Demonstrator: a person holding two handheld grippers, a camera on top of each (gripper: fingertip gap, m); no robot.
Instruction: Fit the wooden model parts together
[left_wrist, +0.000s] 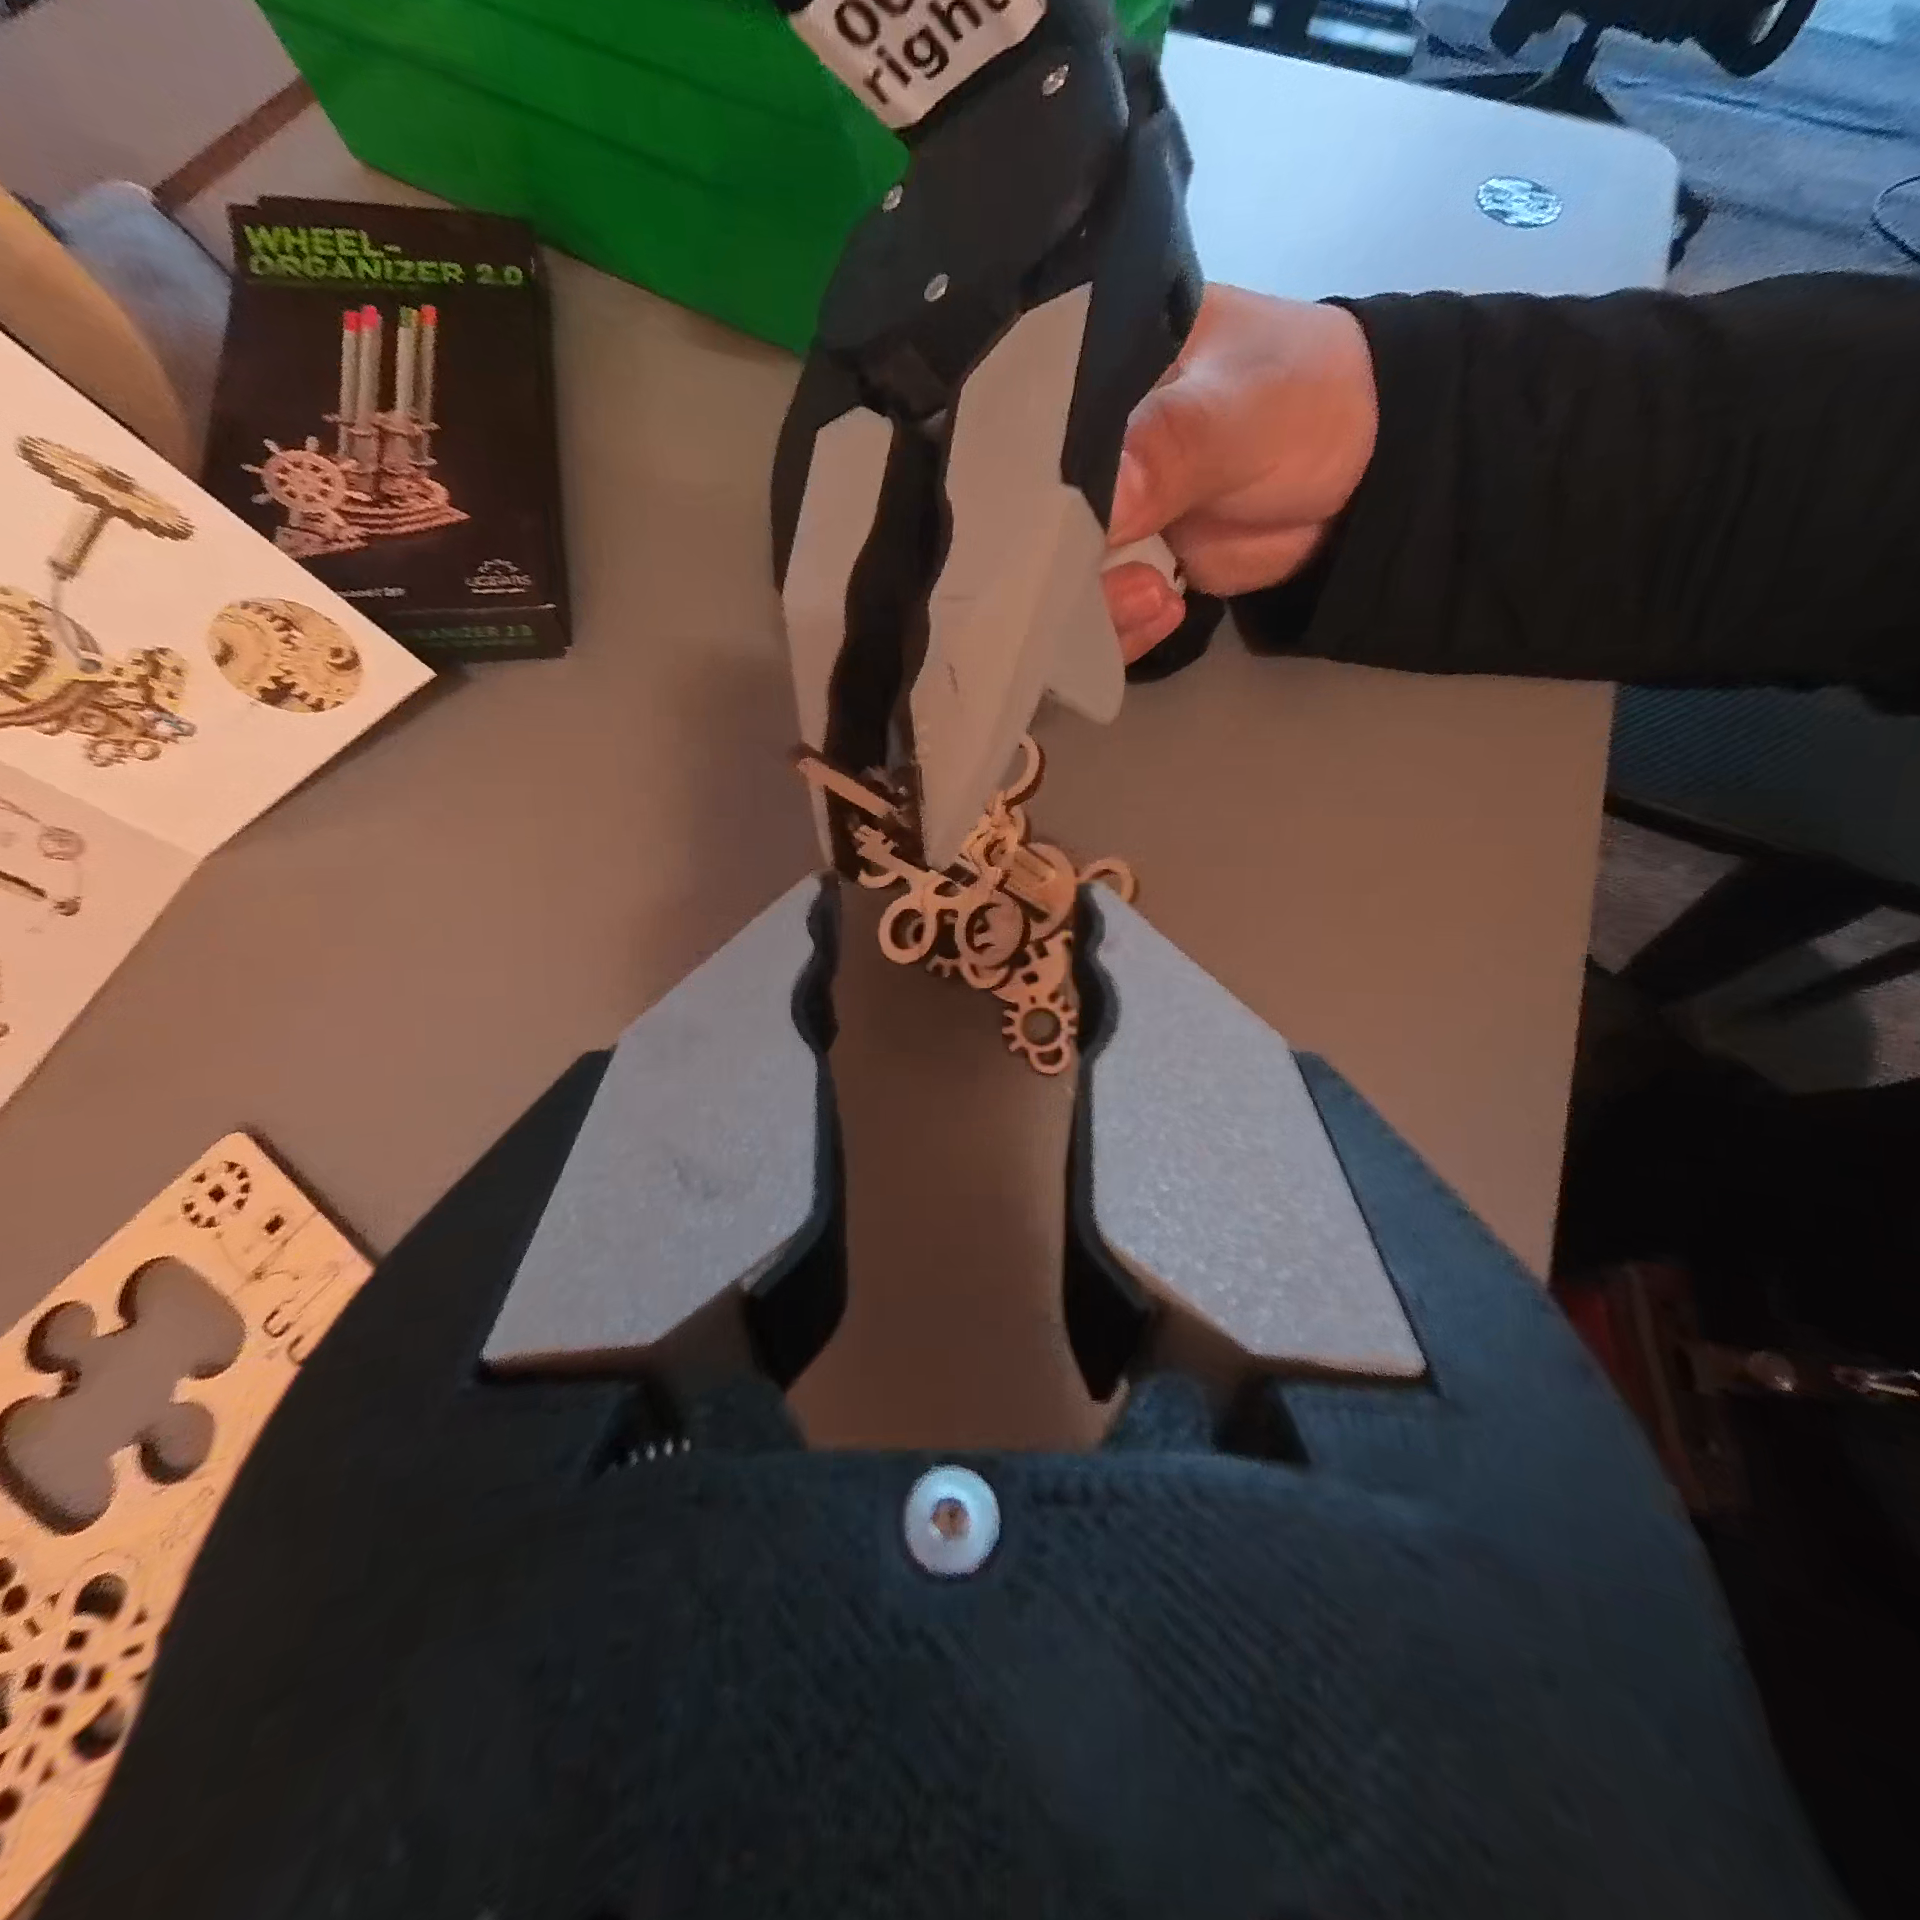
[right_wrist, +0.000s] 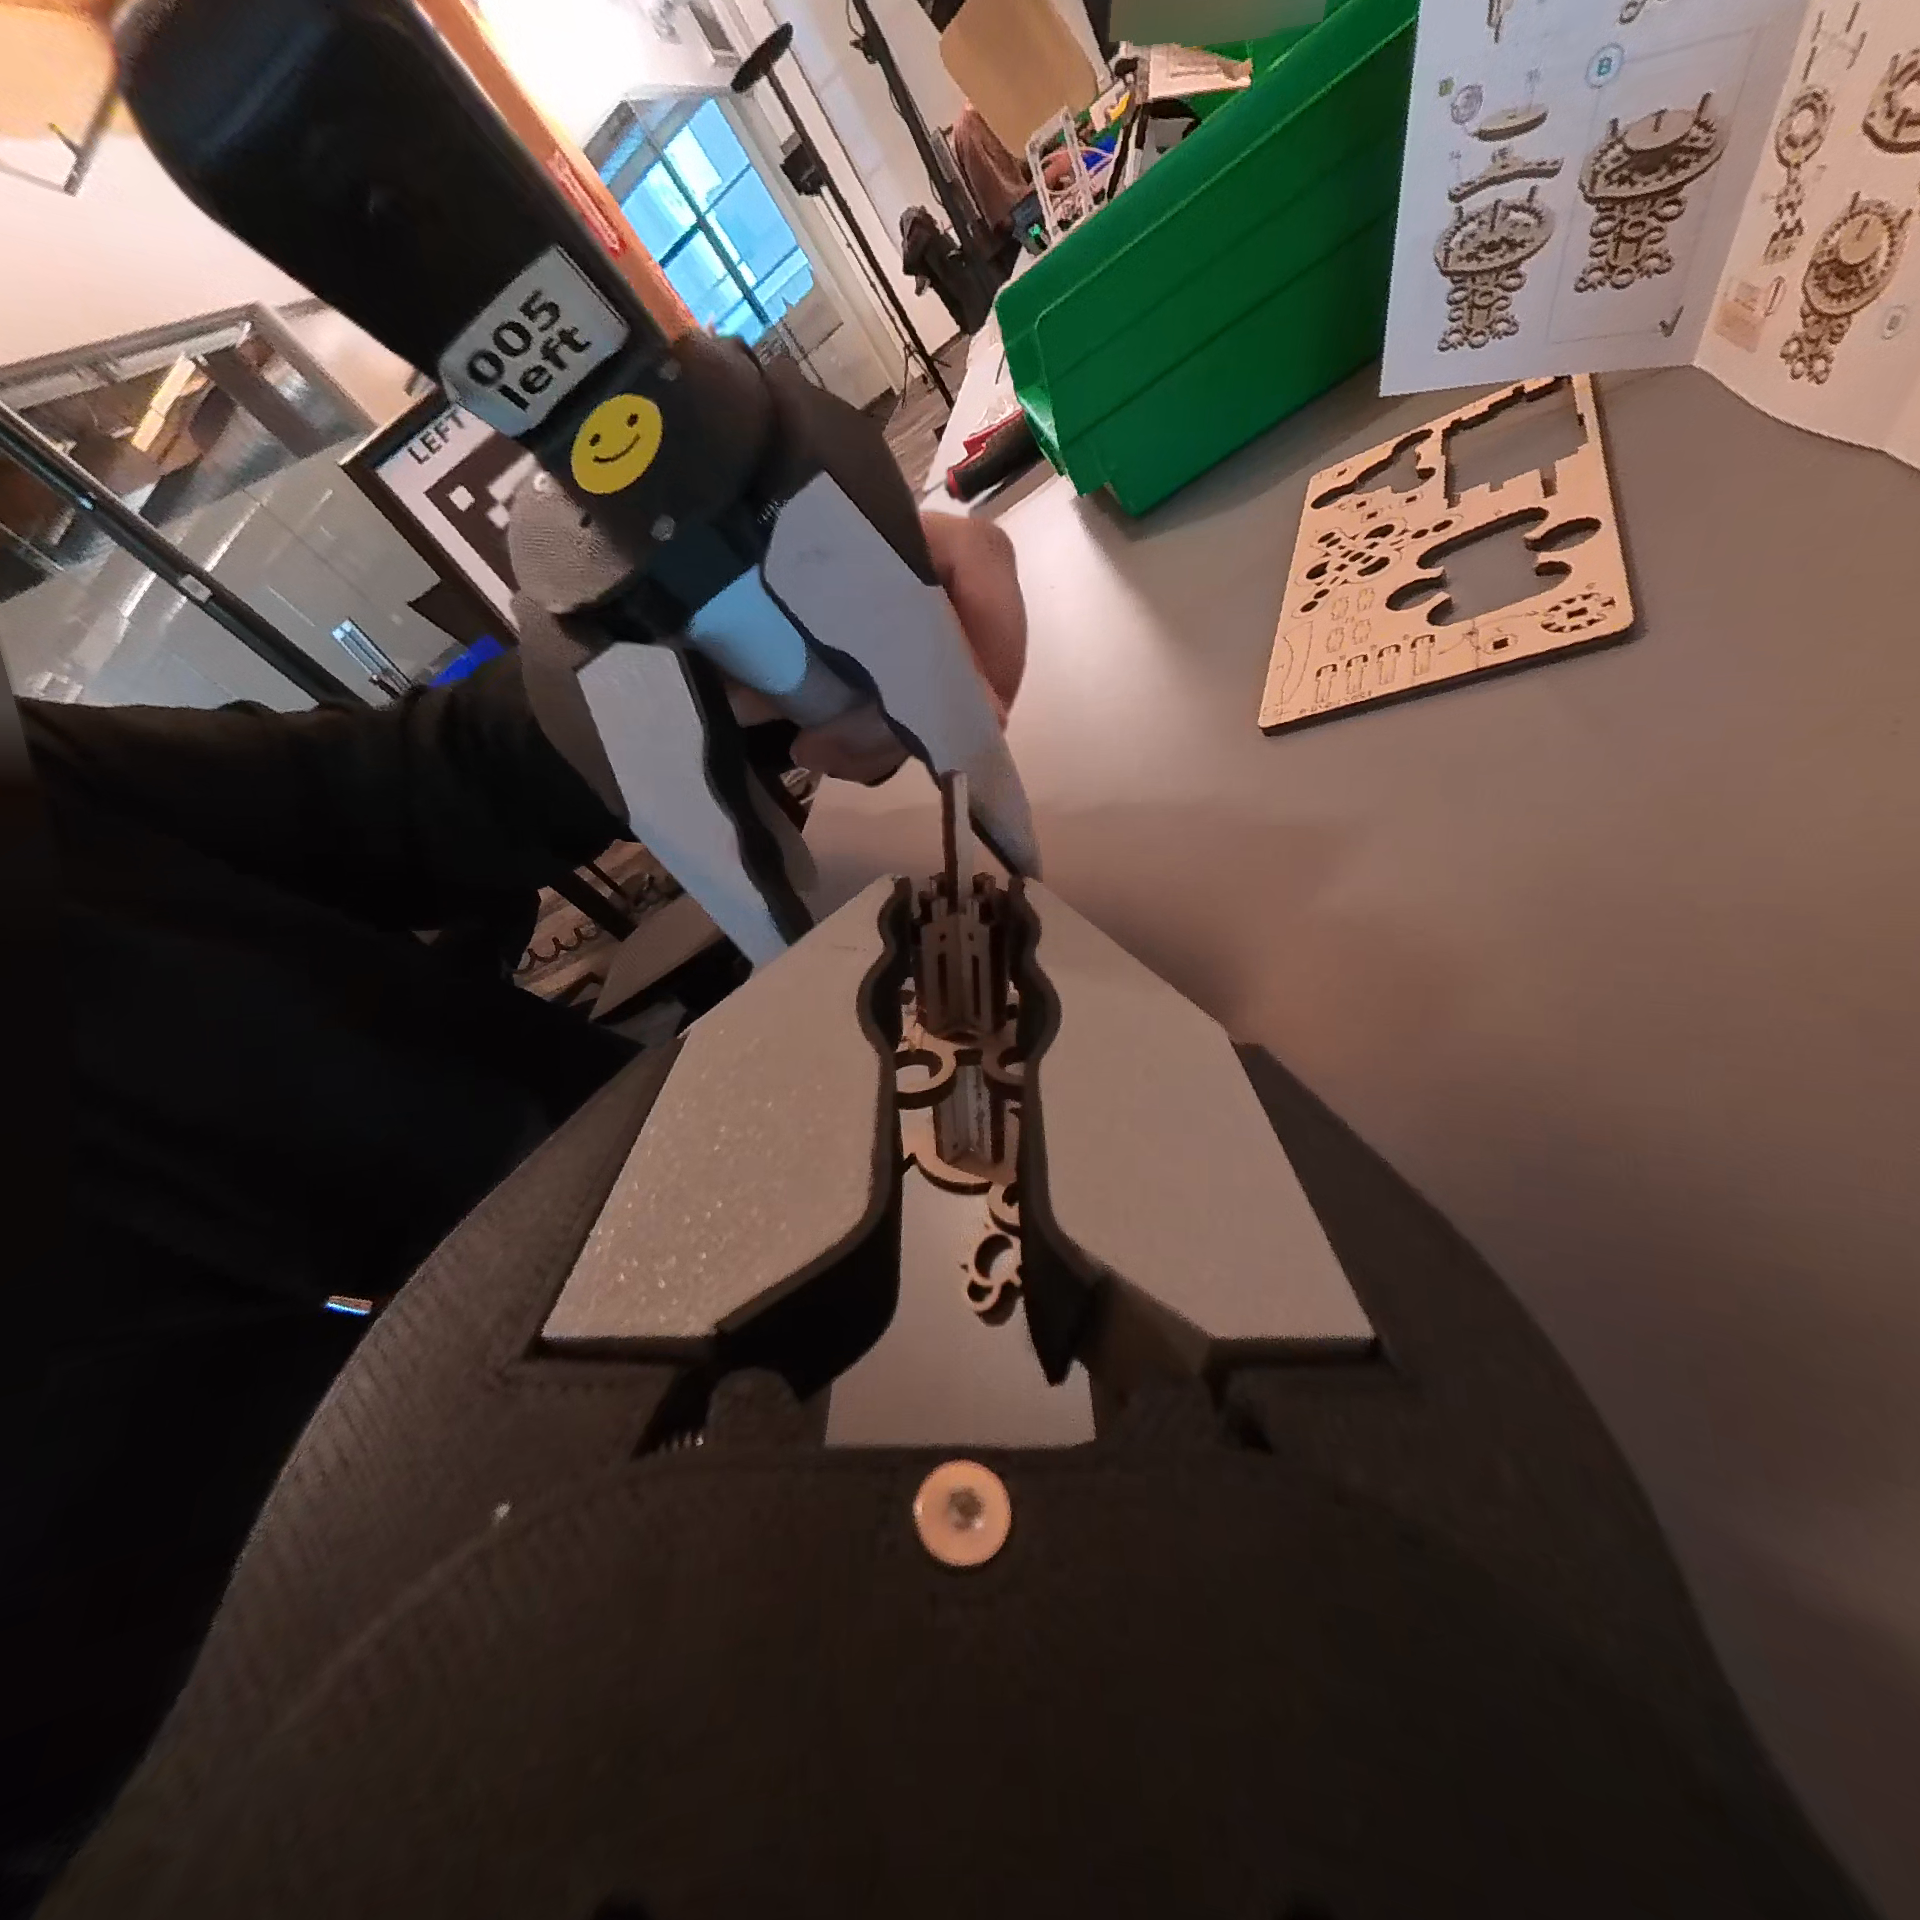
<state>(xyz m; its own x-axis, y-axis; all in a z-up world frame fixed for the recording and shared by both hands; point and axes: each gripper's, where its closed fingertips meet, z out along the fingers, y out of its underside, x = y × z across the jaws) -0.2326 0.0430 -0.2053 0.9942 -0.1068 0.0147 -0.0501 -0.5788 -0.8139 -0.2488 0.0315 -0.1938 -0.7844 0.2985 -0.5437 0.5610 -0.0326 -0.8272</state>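
A small wooden assembly (right_wrist: 961, 977), a dark slotted core with pale filigree of rings and gears, sits clamped between my right gripper's (right_wrist: 956, 904) fingers above the grey table (right_wrist: 1455, 1039). In the left wrist view the right gripper (left_wrist: 883, 821) points down from above, shut on the assembly (left_wrist: 977, 925), and the filigree hangs out below its tips. My left gripper (left_wrist: 956, 935) is open, with its fingertips on either side of the filigree, which touches the right finger. In the right wrist view the left gripper (right_wrist: 894, 883) comes in from the upper left, and a thin wooden stick (right_wrist: 956, 821) stands against its finger.
A wooden sheet with cut-outs (left_wrist: 156, 1403) (right_wrist: 1455, 561) lies on the table. An instruction sheet (left_wrist: 156, 623) (right_wrist: 1662, 208), a black product box (left_wrist: 384, 416) and a green bin (left_wrist: 582, 135) (right_wrist: 1195, 343) stand behind. A silver laptop (left_wrist: 1455, 208) is at the back right. The table edge (left_wrist: 1579, 935) runs on the right.
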